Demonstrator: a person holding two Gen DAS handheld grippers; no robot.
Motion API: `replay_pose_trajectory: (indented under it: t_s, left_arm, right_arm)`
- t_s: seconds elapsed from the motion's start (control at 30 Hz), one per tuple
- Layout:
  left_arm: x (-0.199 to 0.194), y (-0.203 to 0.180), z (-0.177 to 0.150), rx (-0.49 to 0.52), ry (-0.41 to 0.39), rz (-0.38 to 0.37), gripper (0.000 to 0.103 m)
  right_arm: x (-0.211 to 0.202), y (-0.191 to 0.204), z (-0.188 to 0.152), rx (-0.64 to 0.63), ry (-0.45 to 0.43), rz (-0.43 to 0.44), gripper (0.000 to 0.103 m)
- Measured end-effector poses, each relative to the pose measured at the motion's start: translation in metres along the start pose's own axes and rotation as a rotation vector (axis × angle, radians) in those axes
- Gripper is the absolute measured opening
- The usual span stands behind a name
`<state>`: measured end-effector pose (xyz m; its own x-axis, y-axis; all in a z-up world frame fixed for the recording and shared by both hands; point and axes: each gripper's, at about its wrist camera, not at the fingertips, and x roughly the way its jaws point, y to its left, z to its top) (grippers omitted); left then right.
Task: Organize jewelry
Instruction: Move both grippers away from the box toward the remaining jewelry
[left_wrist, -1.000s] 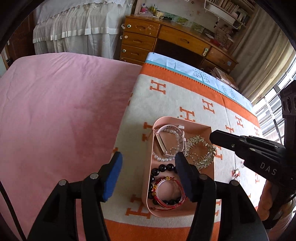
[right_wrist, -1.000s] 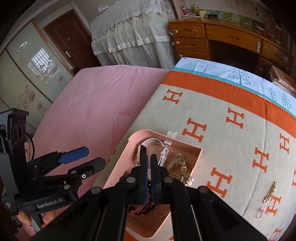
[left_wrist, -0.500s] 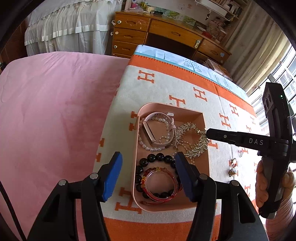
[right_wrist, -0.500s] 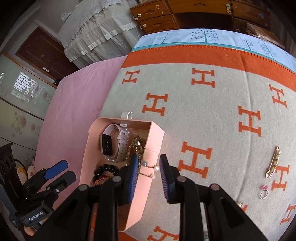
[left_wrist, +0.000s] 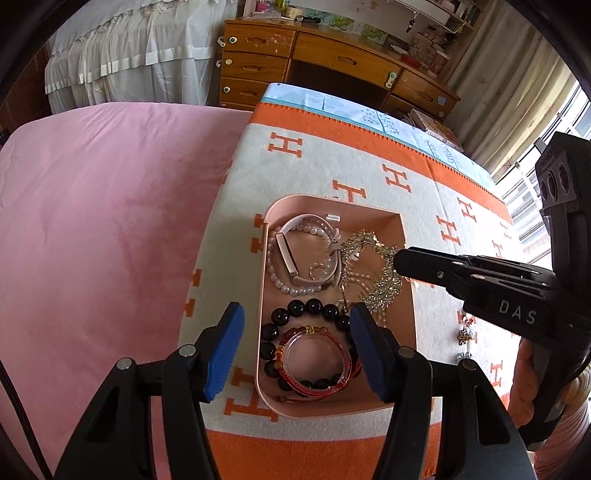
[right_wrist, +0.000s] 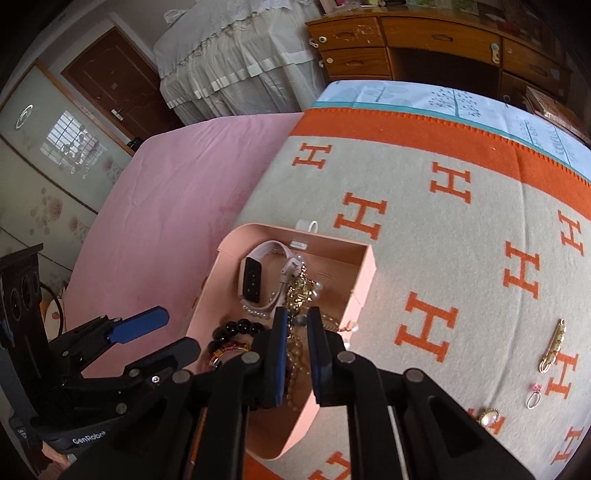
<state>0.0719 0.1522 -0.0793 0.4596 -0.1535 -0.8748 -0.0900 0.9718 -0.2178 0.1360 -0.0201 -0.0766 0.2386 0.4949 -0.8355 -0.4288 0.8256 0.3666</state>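
A pink tray lies on the orange-and-cream H blanket. It holds a pink smartwatch, a pearl bracelet, a gold rhinestone necklace, a black bead bracelet and a red bracelet. My left gripper is open and empty above the tray's near end. My right gripper is open a little and empty, above the necklace at the tray's right side.
On the blanket right of the tray lie a gold clip, a small ring with a pink stone and a pearl brooch. A pink bedsheet lies to the left. A wooden desk stands behind.
My right gripper was shut a second ago and has opened; the gold necklace now lies in the tray. It has moved back over the tray's right side. My left gripper stays open.
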Motion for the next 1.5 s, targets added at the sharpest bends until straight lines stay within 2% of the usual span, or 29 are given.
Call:
replay_pose_trajectory:
  t_s: [0.13, 0.27, 0.5, 0.6, 0.73, 0.9, 1.2, 1.33, 1.5]
  left_arm:
    - [-0.005, 0.000, 0.000, -0.009, -0.019, -0.006, 0.058]
    - [-0.019, 0.003, 0.001, -0.015, -0.054, 0.007, 0.058]
    - [-0.034, 0.006, 0.004, -0.018, -0.084, 0.019, 0.058]
    - [-0.033, 0.002, 0.003, -0.006, -0.080, 0.011, 0.059]
    - [-0.028, -0.007, 0.003, 0.006, -0.067, -0.006, 0.059]
    - [-0.026, -0.018, 0.004, 0.027, -0.063, -0.015, 0.059]
    - [-0.035, -0.029, 0.007, 0.053, -0.081, -0.004, 0.059]
    - [-0.036, -0.034, 0.007, 0.061, -0.084, -0.006, 0.059]
    - [-0.038, -0.040, 0.008, 0.059, -0.087, -0.014, 0.059]
  right_arm:
    - [0.010, 0.012, 0.005, -0.035, 0.011, 0.016, 0.011]
    - [0.018, 0.023, 0.006, -0.052, 0.050, 0.083, 0.011]
    - [0.023, 0.028, -0.001, -0.036, 0.110, 0.079, 0.014]
    - [0.015, 0.023, -0.004, -0.031, 0.087, 0.038, 0.014]
    - [0.004, 0.013, -0.006, -0.011, 0.069, 0.026, 0.014]
    - [-0.003, 0.002, -0.006, -0.004, 0.027, -0.075, 0.015]
    - [-0.017, -0.007, -0.005, 0.019, -0.019, -0.039, 0.015]
    - [-0.017, -0.006, -0.007, 0.017, 0.007, 0.000, 0.015]
    - [-0.005, -0.005, -0.010, 0.022, 0.031, 0.003, 0.015]
